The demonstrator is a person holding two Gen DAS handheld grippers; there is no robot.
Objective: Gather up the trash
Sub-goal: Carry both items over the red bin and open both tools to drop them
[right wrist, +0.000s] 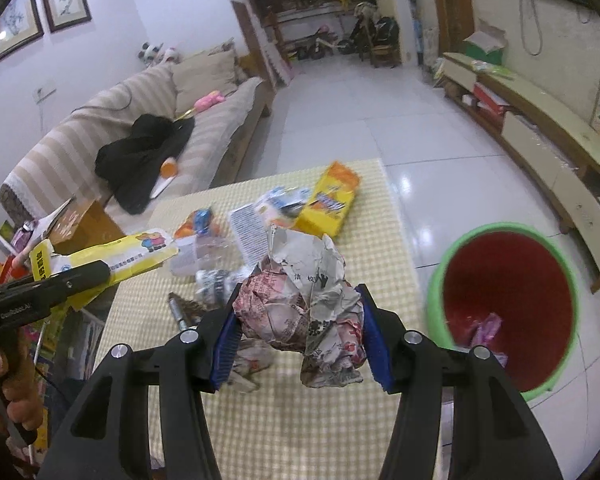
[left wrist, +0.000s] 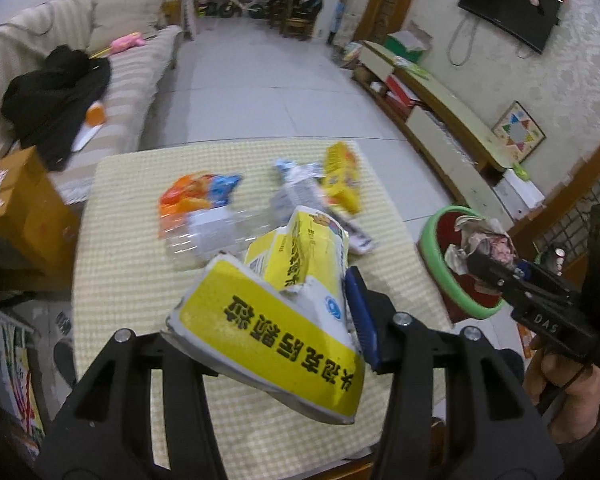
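Two loads lifted above the counter [right wrist: 260, 420]: left hand-held gripper [left wrist: 260, 344] clamped on a yellow paper bag [left wrist: 272, 320]; right hand-held gripper [right wrist: 296, 344] clamped on crumpled newspaper [right wrist: 304, 308]. Step: carry. Next: over the green-rimmed bin [right wrist: 500, 280], release.

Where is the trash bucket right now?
The green-rimmed red bucket stands on the floor to the right of the table, low on the right in both views.

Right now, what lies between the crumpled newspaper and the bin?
Nothing: in the right wrist view, only bare table mat and floor separate crumpled newspaper from bin.
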